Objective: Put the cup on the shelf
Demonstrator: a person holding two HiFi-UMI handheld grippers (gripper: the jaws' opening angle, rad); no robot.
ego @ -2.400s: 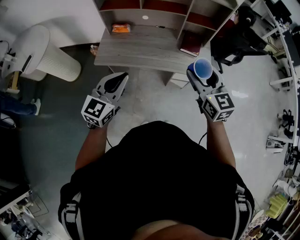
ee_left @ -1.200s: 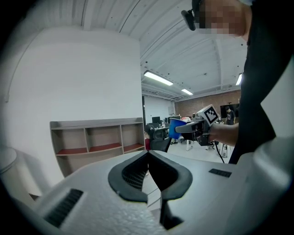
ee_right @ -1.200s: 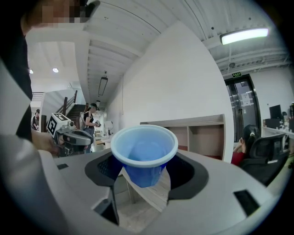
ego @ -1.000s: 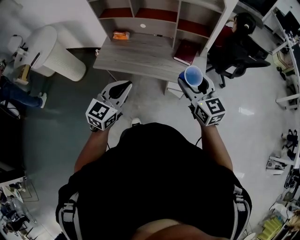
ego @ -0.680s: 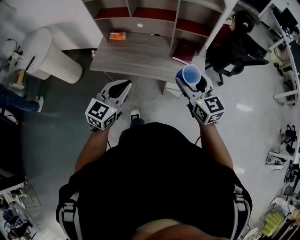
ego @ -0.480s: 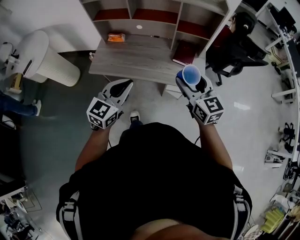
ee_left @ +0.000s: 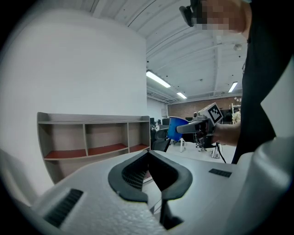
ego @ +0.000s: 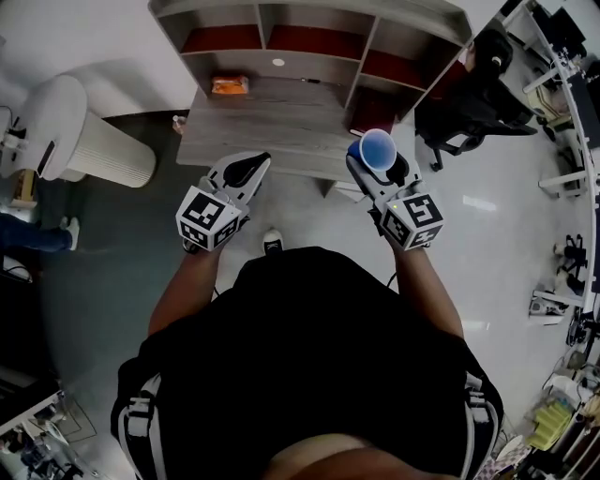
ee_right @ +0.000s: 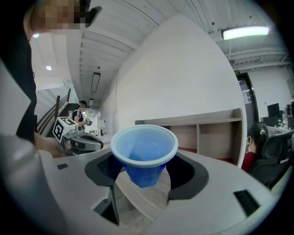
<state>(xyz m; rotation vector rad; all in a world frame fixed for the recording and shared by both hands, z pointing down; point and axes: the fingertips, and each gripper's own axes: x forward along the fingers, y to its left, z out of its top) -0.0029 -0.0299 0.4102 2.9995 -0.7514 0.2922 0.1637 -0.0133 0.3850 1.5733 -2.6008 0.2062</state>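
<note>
Cup [ego: 379, 147] in right claw [ego: 377, 159] hangs near front edge of desk [ego: 262, 122].

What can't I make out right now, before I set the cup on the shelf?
Shelf compartments, head view: the top board covers their depth.
Shelf's left end, right gripper view: the blue cup held in the right gripper blocks it.
Shelf's foot and desk, left gripper view: the left gripper covers them with its own body.
Orange item on the desk, head view: too small to identify.
</note>
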